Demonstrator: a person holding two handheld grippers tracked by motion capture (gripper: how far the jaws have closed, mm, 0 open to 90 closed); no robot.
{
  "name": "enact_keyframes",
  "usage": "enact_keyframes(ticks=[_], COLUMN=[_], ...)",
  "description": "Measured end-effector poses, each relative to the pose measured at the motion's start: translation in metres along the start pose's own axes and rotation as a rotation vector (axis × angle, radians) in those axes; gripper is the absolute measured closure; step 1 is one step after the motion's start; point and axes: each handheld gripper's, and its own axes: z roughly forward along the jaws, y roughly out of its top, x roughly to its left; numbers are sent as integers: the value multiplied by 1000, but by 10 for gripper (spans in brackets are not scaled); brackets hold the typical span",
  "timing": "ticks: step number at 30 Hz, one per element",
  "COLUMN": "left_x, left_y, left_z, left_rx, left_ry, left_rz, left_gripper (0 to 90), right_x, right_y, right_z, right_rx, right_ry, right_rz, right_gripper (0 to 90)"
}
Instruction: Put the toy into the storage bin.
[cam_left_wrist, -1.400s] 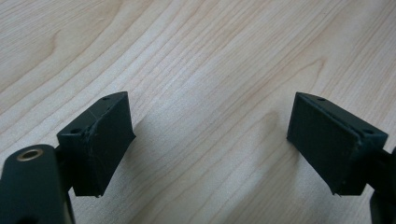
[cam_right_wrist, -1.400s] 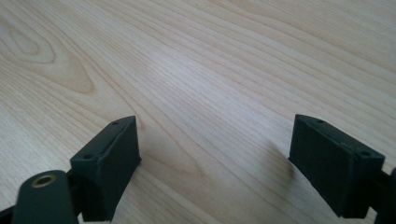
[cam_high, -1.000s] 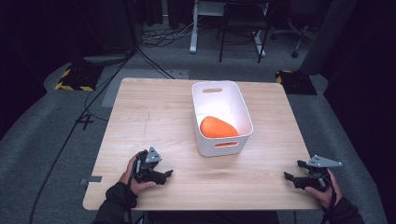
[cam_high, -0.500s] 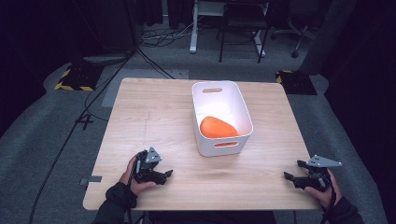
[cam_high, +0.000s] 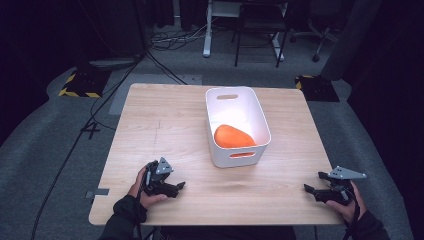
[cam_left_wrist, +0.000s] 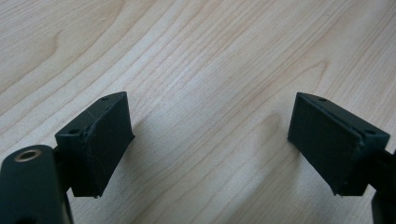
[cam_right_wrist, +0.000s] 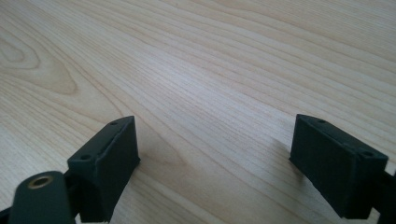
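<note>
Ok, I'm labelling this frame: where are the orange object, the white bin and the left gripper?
orange object (cam_high: 233, 136), high view, its top surface.
white bin (cam_high: 237, 159), high view, near wall above the handle slot.
left gripper (cam_high: 179, 187), high view, between the fingertips.

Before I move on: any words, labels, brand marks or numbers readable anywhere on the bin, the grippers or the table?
None can be read.
White plastic bin: plain walls, no print showing.
Orange rounded object inside it: unmarked.
Light wooden table: grain only.
Left gripper and right gripper, black jaws wide apart: no lettering visible.
Yellow-black hazard stripes on the floor: pattern, no text.
</note>
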Motion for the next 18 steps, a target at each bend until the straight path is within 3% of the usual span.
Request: enact_keyframes(ticks=[18], left_x=[1], left_y=[1], left_z=[1], left_rx=[-2], left_ry=[3], left_rz=[5], left_gripper=[139], right_x=[-1], right_y=[1], right_z=[1], right_rx=[-3], right_ry=[16], right_rz=[-7], right_gripper=[151])
